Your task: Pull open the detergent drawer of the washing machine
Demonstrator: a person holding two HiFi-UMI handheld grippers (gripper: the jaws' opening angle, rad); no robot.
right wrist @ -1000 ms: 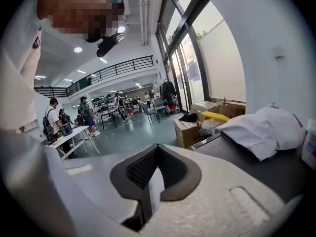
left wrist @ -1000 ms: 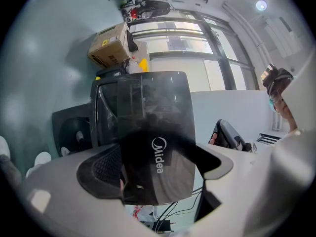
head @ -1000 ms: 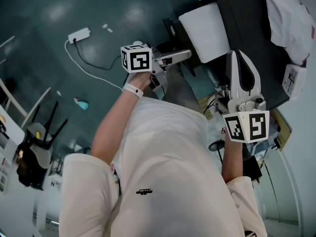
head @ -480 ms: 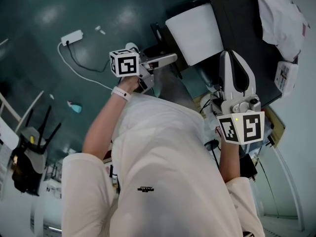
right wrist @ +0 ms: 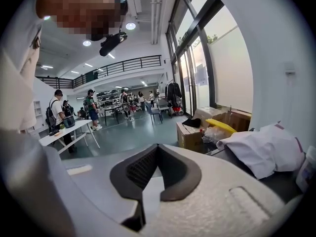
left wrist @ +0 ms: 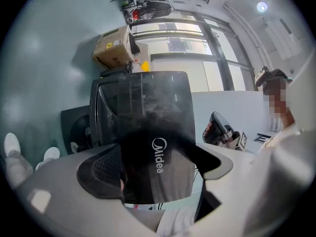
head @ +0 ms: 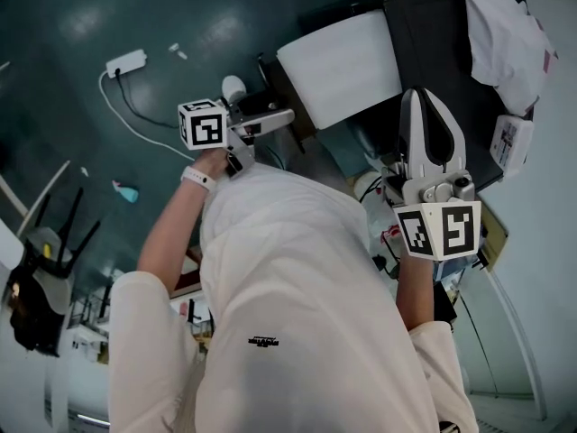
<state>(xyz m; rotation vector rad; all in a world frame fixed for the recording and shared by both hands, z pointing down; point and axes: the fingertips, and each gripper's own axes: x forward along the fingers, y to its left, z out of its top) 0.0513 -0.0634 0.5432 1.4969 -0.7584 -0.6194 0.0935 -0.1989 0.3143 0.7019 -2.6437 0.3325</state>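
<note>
In the left gripper view a dark washing machine (left wrist: 143, 102) fills the middle. A dark panel marked Midea (left wrist: 173, 177), which looks like the detergent drawer's front, reaches deep between the jaws. My left gripper (left wrist: 160, 154) points level, rolled on its side, with its wide-set pads against that panel. Seen from the head view, the left gripper (head: 287, 115) points right at a dark edge beside a white panel (head: 338, 66). My right gripper (head: 431, 99) is held up on the right, away from the machine. Its pads (right wrist: 143, 167) meet with nothing between them.
A power strip with its cable (head: 126, 61) lies on the teal floor, and a chair (head: 54, 242) stands at the left. White cloth (right wrist: 266, 152) is heaped on a dark cabinet (head: 442, 34). Cardboard boxes (right wrist: 195, 132) stand by the windows. A person's shoes (left wrist: 10, 147) show on the floor.
In the head view the left gripper has slid left and slightly down, and the whole scene has shifted left with it. The right gripper has hardly moved.
</note>
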